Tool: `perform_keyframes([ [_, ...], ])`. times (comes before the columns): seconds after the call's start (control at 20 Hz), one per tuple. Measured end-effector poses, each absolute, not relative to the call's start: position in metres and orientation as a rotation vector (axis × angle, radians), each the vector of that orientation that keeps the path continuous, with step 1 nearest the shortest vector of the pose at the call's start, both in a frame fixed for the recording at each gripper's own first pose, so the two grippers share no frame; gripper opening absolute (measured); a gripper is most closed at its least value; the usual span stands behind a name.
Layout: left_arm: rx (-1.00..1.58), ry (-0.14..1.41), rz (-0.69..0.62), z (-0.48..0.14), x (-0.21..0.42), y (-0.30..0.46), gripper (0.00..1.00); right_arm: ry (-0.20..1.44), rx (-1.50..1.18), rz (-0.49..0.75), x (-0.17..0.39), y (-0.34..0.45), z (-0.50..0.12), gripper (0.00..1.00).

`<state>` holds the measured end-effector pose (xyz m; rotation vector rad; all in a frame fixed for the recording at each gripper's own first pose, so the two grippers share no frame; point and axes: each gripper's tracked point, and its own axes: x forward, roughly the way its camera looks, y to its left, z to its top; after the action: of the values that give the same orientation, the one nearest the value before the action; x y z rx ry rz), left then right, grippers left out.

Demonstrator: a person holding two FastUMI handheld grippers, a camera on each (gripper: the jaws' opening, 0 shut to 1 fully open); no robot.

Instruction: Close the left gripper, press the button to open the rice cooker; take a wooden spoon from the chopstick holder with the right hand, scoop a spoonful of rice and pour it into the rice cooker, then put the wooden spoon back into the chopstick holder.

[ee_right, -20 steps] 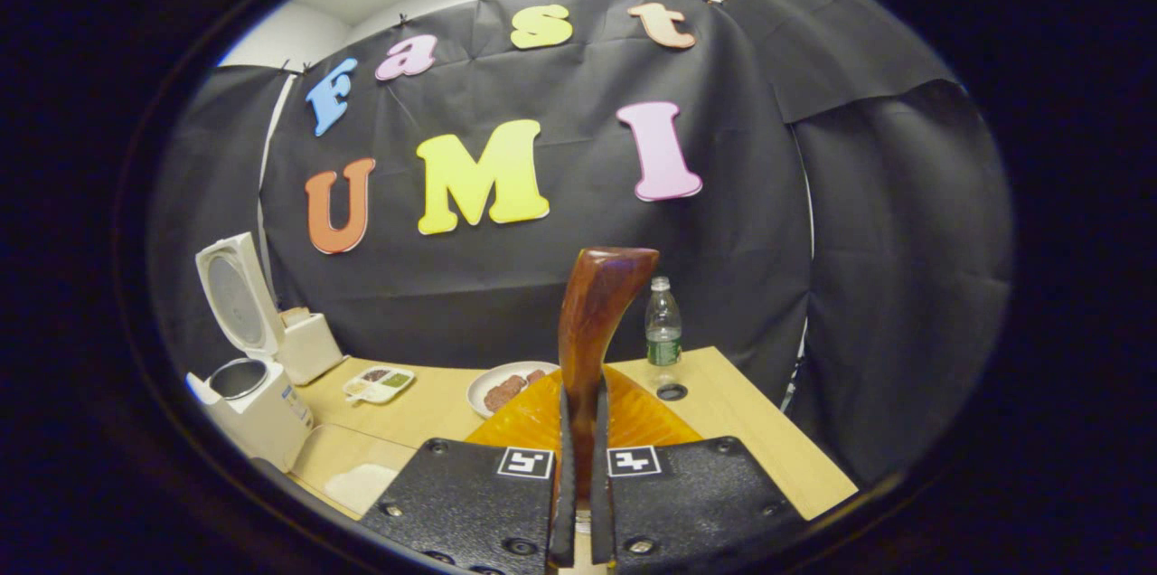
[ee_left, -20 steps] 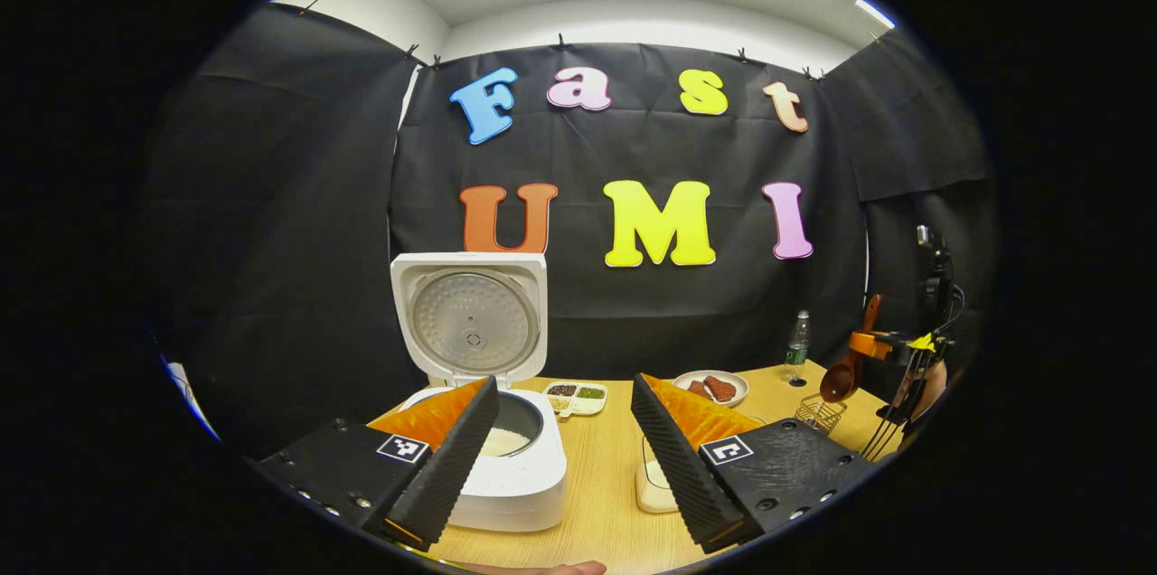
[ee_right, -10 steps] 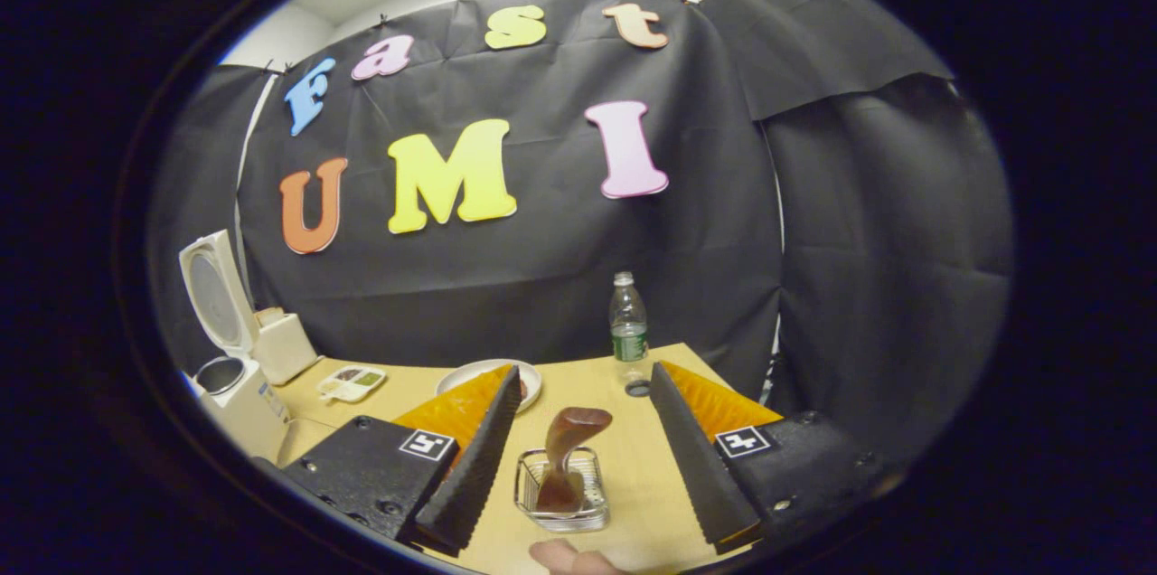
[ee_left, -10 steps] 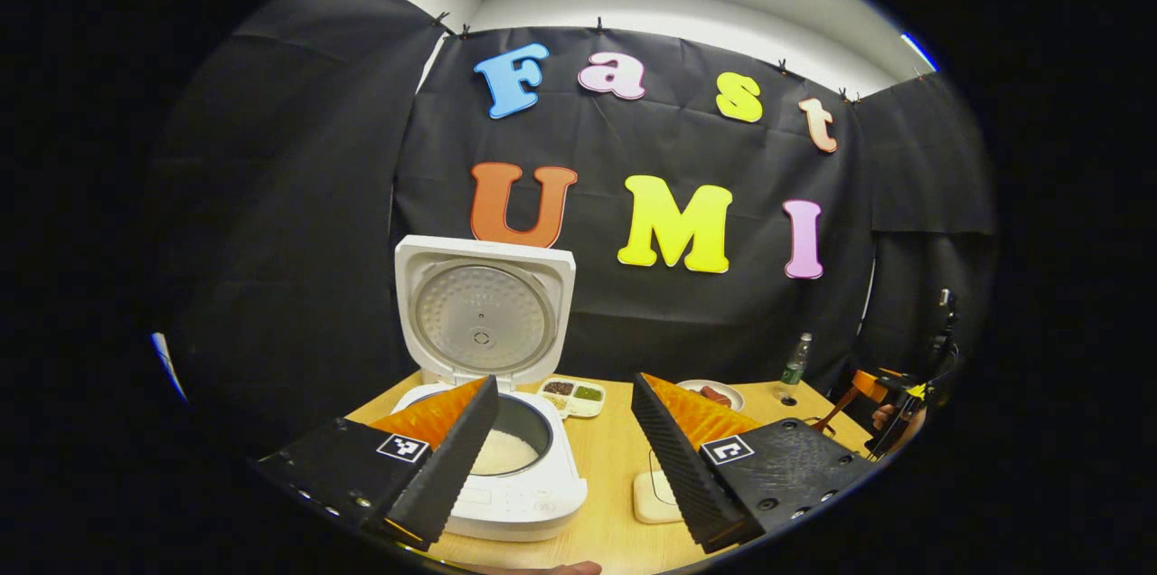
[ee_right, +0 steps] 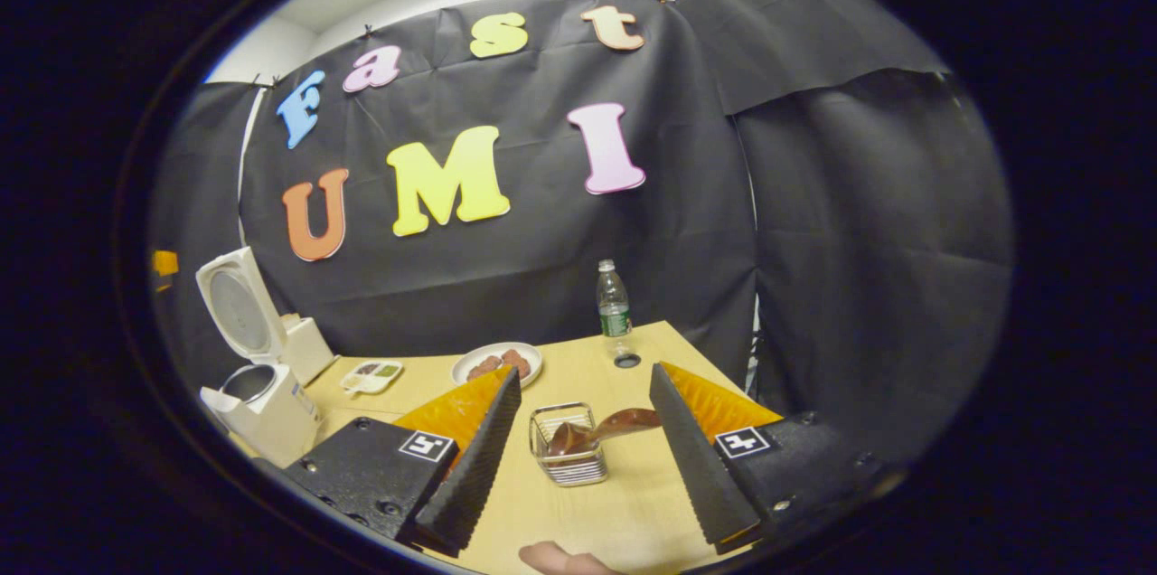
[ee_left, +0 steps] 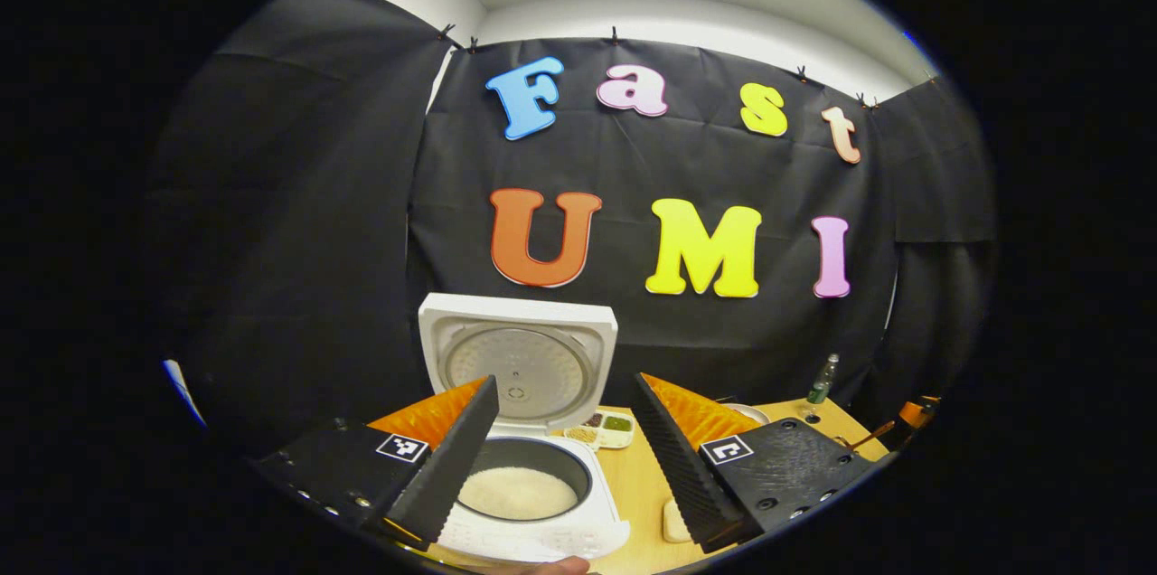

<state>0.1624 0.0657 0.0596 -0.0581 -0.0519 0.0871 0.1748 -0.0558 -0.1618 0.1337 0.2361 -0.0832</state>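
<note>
- The right gripper [ee_right: 578, 453] is hanging over the near edge of the counter [ee_right: 578, 512] with its jaws spread wide, gripping nothing.
- The wooden spoon [ee_right: 597, 430] is sitting bowl-down in the wire chopstick holder [ee_right: 565, 457], handle leaning off to the right, right between the open jaws but not touching them.
- The left gripper [ee_left: 565, 453] is hovering just above the rice cooker [ee_left: 533, 503], jaws open too, nothing in them.
- The cooker's lid [ee_left: 520, 362] is standing straight up, and white rice [ee_left: 517, 494] is lying in the pot.
- Farther back on the counter: a small divided tray [ee_right: 371, 373], a plate [ee_right: 497, 364] with something reddish-brown on it, and a water bottle [ee_right: 613, 304] at the far edge.
- A fingertip [ee_right: 551, 559] is poking in at the near edge of the right gripper view.
</note>
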Motion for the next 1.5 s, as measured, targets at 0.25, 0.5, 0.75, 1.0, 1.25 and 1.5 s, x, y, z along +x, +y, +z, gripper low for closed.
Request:
perform_keyframes([
  [0.25, -0.042, -0.107, 0.085, 0.099, 0.192, 0.077, 0.94, 0.195, 0.134, -0.048, 0.158, -0.051, -0.146, 0.87],
  [0.5, -0.073, -0.180, 0.122, 0.120, 0.243, 0.098, 0.94, 0.141, 0.125, -0.009, 0.152, -0.040, -0.133, 0.87],
  [0.75, -0.031, -0.162, 0.097, 0.118, 0.292, 0.102, 0.94, 0.097, 0.075, 0.013, 0.140, -0.033, -0.121, 0.90],
  [1.0, -0.015, -0.090, 0.108, 0.096, 0.341, 0.114, 0.94, 0.080, 0.023, 0.015, 0.123, -0.030, -0.114, 0.90],
  [1.25, -0.005, -0.027, 0.120, 0.070, 0.372, 0.120, 0.94, 0.107, 0.026, 0.010, 0.107, -0.028, -0.114, 0.90],
  [1.5, 0.027, 0.001, 0.179, 0.061, 0.379, 0.139, 0.98, 0.072, -0.016, -0.016, 0.081, -0.023, -0.095, 0.90],
])
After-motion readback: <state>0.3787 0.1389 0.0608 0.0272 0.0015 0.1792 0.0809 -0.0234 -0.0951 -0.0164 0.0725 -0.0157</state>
